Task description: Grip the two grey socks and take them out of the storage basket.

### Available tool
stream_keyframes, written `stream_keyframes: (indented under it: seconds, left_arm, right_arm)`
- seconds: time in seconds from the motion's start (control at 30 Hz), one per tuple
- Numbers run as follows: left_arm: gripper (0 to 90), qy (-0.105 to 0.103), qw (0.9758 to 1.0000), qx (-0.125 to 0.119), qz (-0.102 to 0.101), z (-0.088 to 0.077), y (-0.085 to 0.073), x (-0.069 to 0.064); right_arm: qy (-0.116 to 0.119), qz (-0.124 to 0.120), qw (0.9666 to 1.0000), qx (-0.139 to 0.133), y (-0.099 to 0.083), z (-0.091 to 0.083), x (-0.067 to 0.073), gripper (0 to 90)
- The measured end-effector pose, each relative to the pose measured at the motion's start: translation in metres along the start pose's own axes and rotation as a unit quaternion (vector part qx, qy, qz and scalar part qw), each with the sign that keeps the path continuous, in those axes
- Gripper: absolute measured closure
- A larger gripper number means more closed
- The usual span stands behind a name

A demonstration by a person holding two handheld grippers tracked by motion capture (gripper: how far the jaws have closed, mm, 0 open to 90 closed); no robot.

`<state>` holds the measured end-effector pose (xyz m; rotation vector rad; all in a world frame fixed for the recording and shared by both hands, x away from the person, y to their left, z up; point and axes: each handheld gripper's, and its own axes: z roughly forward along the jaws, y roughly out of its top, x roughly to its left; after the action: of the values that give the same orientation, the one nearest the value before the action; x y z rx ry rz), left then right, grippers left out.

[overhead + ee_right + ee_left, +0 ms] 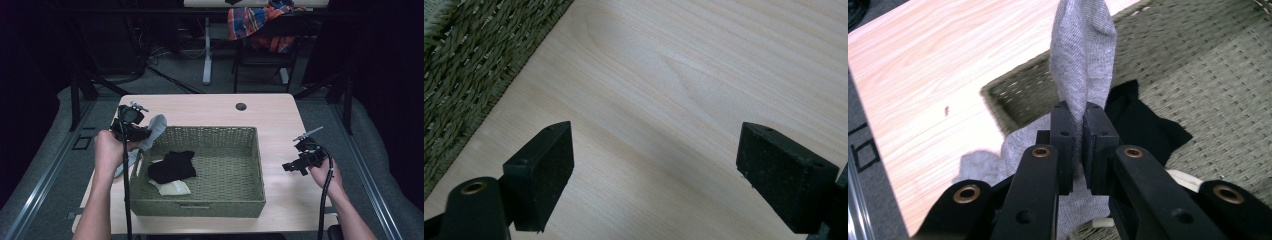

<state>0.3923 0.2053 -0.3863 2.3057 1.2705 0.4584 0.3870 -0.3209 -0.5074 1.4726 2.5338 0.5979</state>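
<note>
A grey sock (152, 131) hangs over the left rim of a woven green basket (235, 131), and my left gripper (139, 134) is shut on it. In the left gripper view the two black jaws pinch the grey sock (1083, 60), whose free end stands up above the basket's corner (1018, 90). A black sock (172, 166) and a pale cream sock (172, 188) lie on the basket floor. My right gripper (290, 166) rests over bare table to the right of the basket, open, with nothing between its fingers (544, 175).
The light wooden table (280, 115) has a cable hole (241, 106) at the back. Beyond it stands a chair with a plaid cloth (255, 22). The basket's right wall (469, 65) lies close to the left of my right gripper.
</note>
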Motion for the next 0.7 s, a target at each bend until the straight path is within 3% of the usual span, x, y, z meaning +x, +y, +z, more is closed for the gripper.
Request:
stream_keyframes:
  seconds: [0.33,0.47,0.7]
  left_arm:
    - [85.4,0.020,0.9988,0.003,-0.044,-0.006,-0.016,0.030]
    - [85.4,0.045,0.9970,0.015,-0.061,-0.004,-0.023,0.041]
    - [85.4,0.048,0.9946,0.025,-0.089,0.008,-0.036,0.060]
  right_arm:
    - [0.001,0.006,1.0000,-0.004,0.000,0.000,0.001,15.2]
    - [0.004,0.009,0.9999,-0.006,0.000,0.001,0.001,15.2]
    - [0.004,0.008,0.9999,-0.006,0.000,0.001,0.001,15.2]
